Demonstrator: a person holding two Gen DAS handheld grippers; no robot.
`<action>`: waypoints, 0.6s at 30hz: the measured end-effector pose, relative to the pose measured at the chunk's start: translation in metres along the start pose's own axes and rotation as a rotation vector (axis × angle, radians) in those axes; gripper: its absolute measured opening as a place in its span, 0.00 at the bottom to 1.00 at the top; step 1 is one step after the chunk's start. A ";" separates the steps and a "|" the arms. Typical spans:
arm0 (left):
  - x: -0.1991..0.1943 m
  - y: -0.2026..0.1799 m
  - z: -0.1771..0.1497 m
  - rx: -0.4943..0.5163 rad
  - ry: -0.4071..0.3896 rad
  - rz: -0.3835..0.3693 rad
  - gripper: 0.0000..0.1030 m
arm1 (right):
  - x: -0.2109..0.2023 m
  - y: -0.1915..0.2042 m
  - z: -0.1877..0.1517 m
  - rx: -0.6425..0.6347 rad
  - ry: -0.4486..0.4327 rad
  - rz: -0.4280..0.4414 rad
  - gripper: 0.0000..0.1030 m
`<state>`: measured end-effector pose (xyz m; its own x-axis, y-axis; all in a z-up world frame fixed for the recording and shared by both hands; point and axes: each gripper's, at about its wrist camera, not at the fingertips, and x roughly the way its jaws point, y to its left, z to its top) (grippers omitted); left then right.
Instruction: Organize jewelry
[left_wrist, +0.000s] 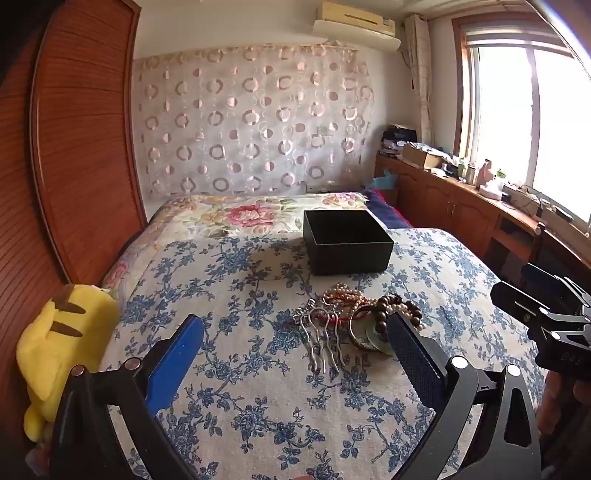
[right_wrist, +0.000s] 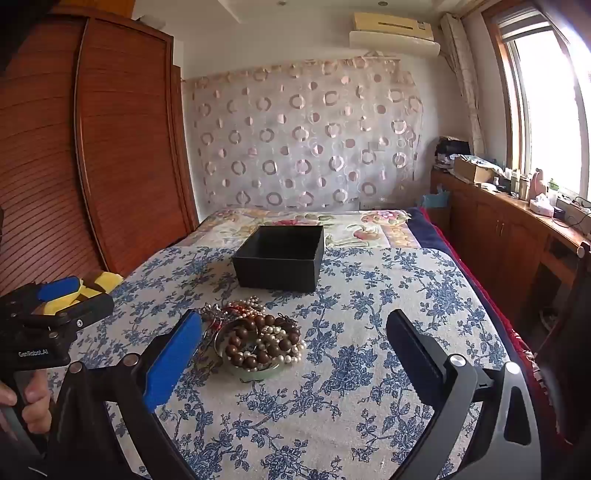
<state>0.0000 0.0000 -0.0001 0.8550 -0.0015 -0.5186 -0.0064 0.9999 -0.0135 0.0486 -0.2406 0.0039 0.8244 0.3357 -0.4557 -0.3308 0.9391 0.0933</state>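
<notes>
A heap of jewelry (left_wrist: 354, 314) lies on the blue-flowered bedspread: a silver hair comb (left_wrist: 325, 339), pearl strands (left_wrist: 341, 291), a brown bead bracelet (left_wrist: 397, 306) and a bangle. The heap also shows in the right wrist view (right_wrist: 258, 339), with the brown beads (right_wrist: 255, 343) on top. An open black box (left_wrist: 347, 247) stands upright just beyond the heap, and shows in the right wrist view (right_wrist: 280, 258). My left gripper (left_wrist: 295, 343) is open and empty, just short of the heap. My right gripper (right_wrist: 295, 339) is open and empty, the heap near its left finger.
A yellow plush toy (left_wrist: 62, 343) lies at the bed's left edge by a wooden wardrobe (left_wrist: 81, 147). A wooden cabinet (right_wrist: 517, 229) with clutter runs along the right under the window. The bedspread (right_wrist: 369, 295) spreads around the heap.
</notes>
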 end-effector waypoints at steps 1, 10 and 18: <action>0.000 0.000 0.000 0.000 -0.001 0.002 0.94 | 0.000 0.000 0.000 -0.005 0.003 -0.002 0.98; -0.001 -0.004 0.000 -0.004 -0.015 0.006 0.94 | 0.000 0.000 0.000 -0.004 0.000 -0.004 0.98; -0.004 0.000 0.002 -0.010 -0.020 0.002 0.94 | -0.001 -0.001 0.000 -0.003 -0.003 -0.003 0.98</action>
<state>-0.0026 -0.0001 0.0041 0.8653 0.0010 -0.5013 -0.0135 0.9997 -0.0213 0.0477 -0.2415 0.0038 0.8266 0.3330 -0.4538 -0.3294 0.9399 0.0896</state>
